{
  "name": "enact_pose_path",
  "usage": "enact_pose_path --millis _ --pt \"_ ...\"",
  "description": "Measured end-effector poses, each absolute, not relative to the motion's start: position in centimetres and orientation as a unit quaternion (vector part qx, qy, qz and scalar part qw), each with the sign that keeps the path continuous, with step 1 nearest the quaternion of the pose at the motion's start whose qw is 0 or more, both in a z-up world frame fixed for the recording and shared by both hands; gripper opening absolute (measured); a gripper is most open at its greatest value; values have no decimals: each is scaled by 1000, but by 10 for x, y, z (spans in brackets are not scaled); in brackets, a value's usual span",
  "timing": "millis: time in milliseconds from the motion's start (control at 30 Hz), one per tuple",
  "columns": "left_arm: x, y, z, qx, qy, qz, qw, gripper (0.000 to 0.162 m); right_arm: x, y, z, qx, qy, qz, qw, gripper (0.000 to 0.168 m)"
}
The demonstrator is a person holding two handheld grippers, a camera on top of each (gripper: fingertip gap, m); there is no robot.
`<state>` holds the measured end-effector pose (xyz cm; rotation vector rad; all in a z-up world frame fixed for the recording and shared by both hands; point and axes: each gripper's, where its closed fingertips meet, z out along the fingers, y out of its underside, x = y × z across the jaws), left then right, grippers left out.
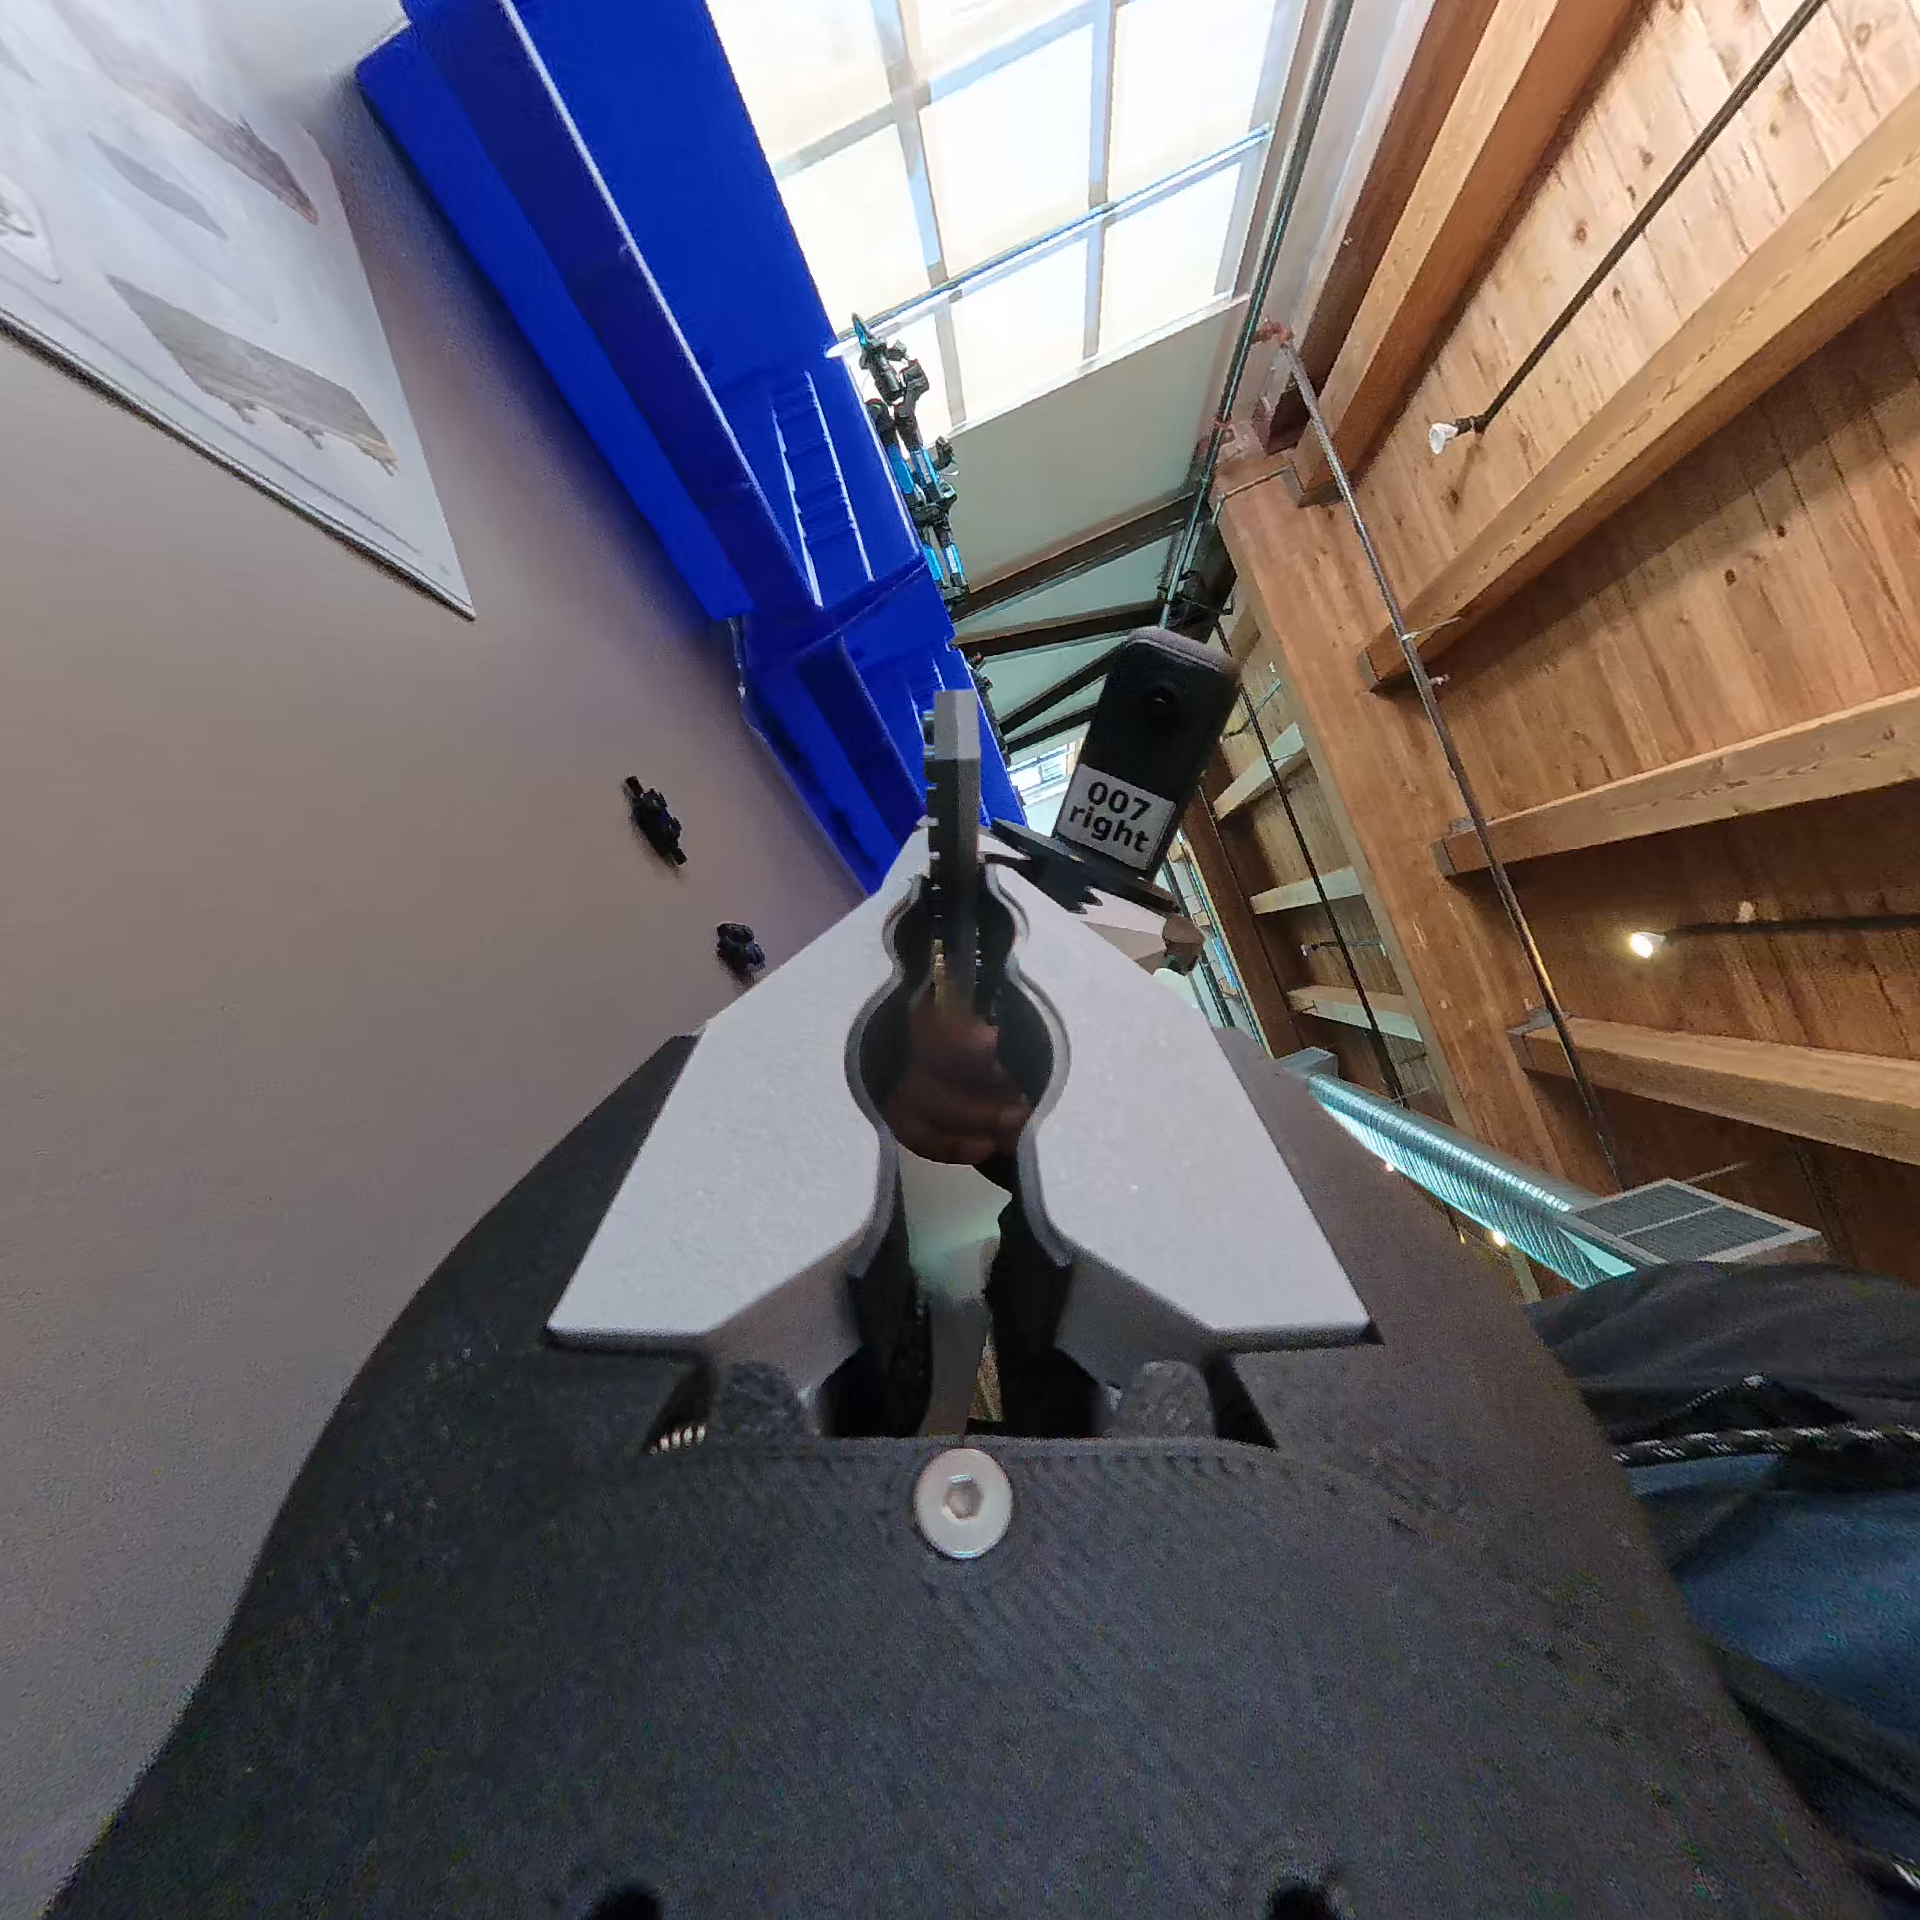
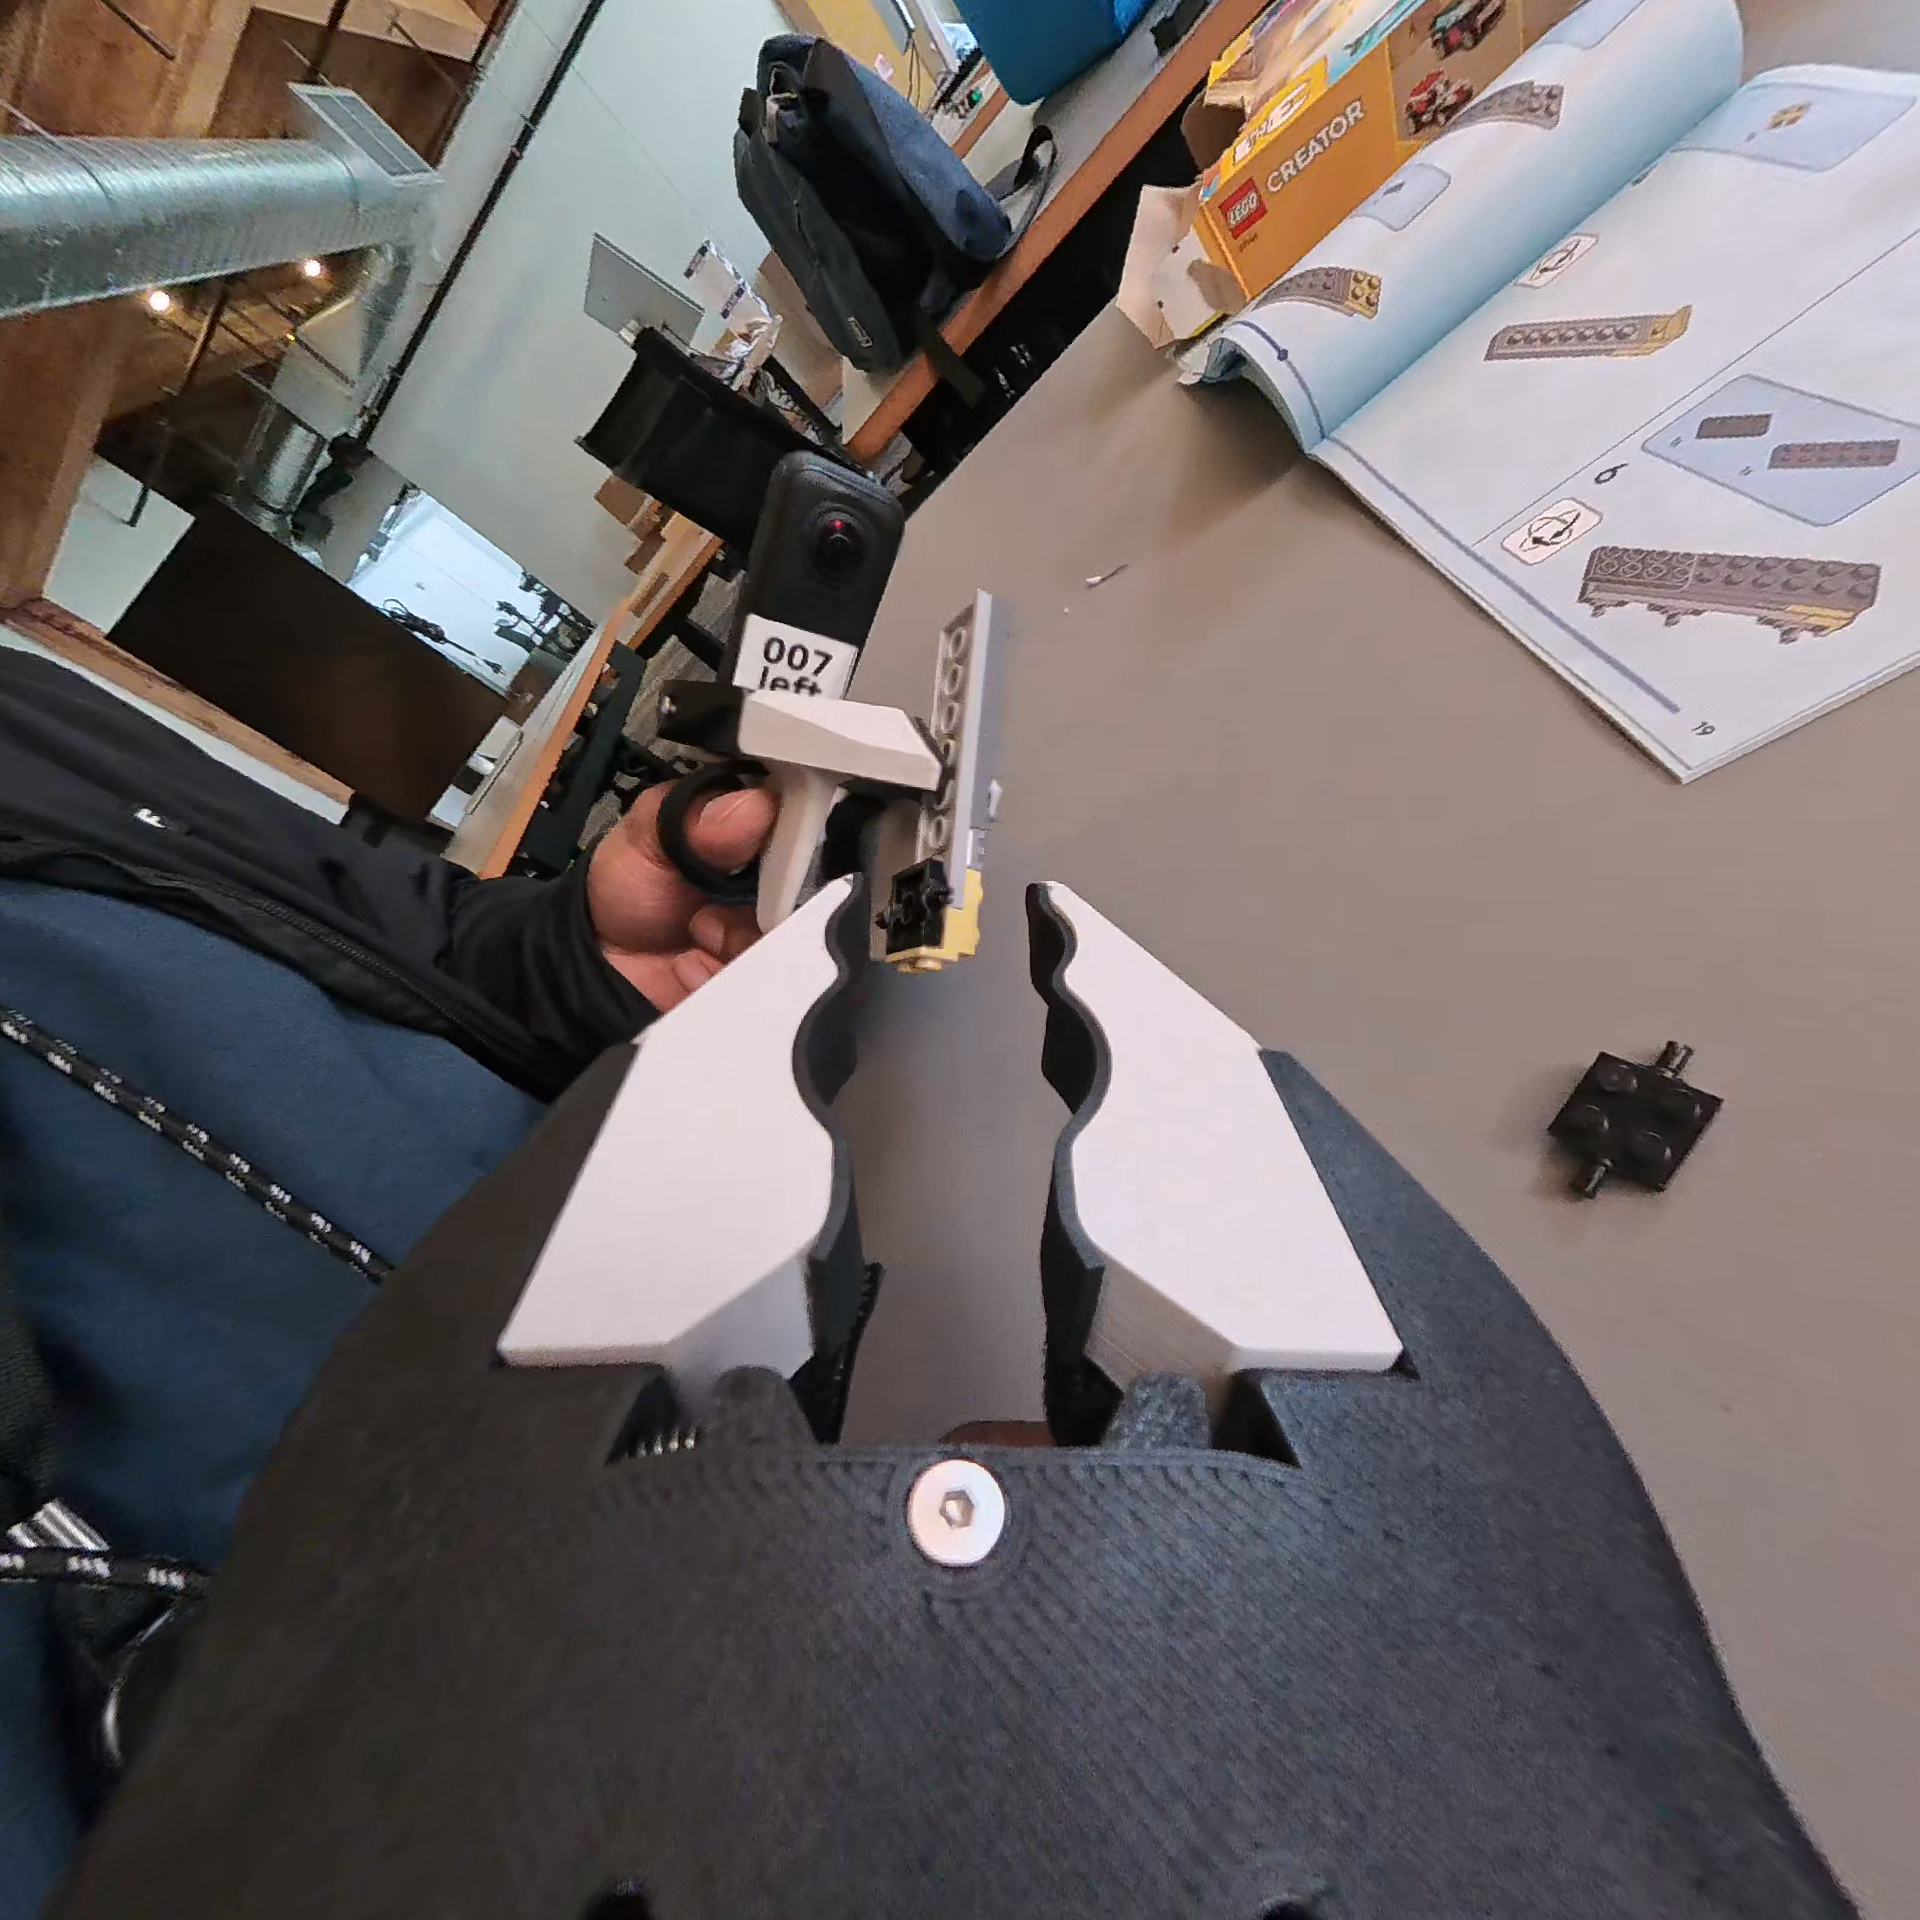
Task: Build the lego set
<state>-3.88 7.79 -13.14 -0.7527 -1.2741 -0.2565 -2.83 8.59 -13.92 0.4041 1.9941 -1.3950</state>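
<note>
Gripping the long grey studded lego plate assembly (image 2: 961, 769) only at its middle, the clenched left gripper (image 1: 961, 883) may let it twist if the released right gripper (image 2: 940, 909), just below it, pushes on its black axle piece (image 2: 914, 902).

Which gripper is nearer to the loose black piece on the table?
Right. The right gripper is open, with the black piece beside it. The left gripper is farther, holding the grey assembly up.

office loft: desks (image 2: 665, 582), timber beams (image 1: 1621, 436), ductwork (image 2: 187, 223).
</note>
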Motion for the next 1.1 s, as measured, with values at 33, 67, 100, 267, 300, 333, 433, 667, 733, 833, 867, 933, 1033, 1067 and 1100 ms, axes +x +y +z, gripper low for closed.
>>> enact_pose_path --millis 33,67,100,267,300,333,433,667,733,833,867,933,1033,1067,1100 --pt "-38 79 -130 -344 -576 -116 732 7 -28 86 -138 155 761 -535 334 30" --pt "-38 79 -129 -347 -573 -116 733 7 -28 87 -137 155 759 -536 337 30" --pt "-38 80 -128 -349 -571 -115 734 7 -28 87 -136 153 756 -538 339 30" --pt "-36 83 -125 -354 -563 -117 738 7 -27 89 -136 147 761 -532 341 28" --pt "-36 83 -124 -354 -560 -118 739 7 -26 89 -137 147 761 -531 343 28" --pt "-36 83 -123 -354 -557 -119 741 7 -25 89 -137 146 760 -531 345 27" --pt "-35 84 -120 -357 -550 -119 746 7 -23 90 -135 141 758 -530 353 25" --pt "-31 87 -111 -370 -525 -121 757 7 -16 93 -124 120 746 -539 373 14" --pt "-29 88 -107 -374 -514 -122 762 7 -14 93 -120 115 741 -543 378 14" --pt "-26 90 -100 -382 -494 -123 771 7 -11 95 -113 107 731 -551 387 13" --pt "-25 90 -98 -385 -488 -122 774 8 -10 95 -111 105 728 -554 390 13" --pt "-23 91 -93 -392 -475 -115 779 8 -9 96 -107 101 721 -561 395 13" --pt "-20 93 -88 -409 -458 -100 783 8 -6 97 -102 92 716 -569 394 13" --pt "-19 93 -86 -415 -452 -95 784 8 -5 98 -101 87 716 -571 393 13" --pt "-18 94 -84 -420 -447 -92 785 8 -4 98 -99 82 716 -572 392 13"
